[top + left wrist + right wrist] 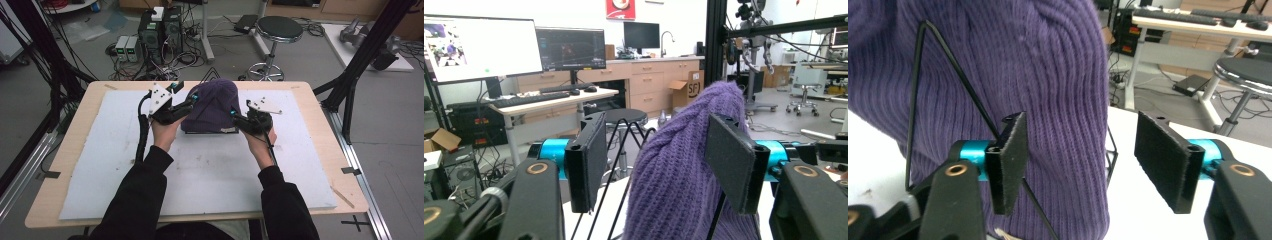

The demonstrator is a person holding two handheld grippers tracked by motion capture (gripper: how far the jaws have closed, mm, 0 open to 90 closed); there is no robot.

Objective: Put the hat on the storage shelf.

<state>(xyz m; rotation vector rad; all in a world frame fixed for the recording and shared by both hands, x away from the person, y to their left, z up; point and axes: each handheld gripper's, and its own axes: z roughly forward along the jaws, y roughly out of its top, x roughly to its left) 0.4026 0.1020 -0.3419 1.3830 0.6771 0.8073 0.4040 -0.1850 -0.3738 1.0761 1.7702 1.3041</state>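
A purple ribbed knit beanie is draped over a black wire stand at the back middle of the white mat. My left gripper is at the hat's left side, open. In the left gripper view the hat rises between and just beyond the two pads, nearer the right one. My right gripper is at the hat's right lower edge, also open. In the right gripper view the hat's edge and the stand's wire lie behind the left pad; the gap holds part of that edge.
A white foam mat covers the wooden table. Behind the table stand a black stool, computer boxes and tangled cables. Black frame posts flank the table. A desk with monitors is far off.
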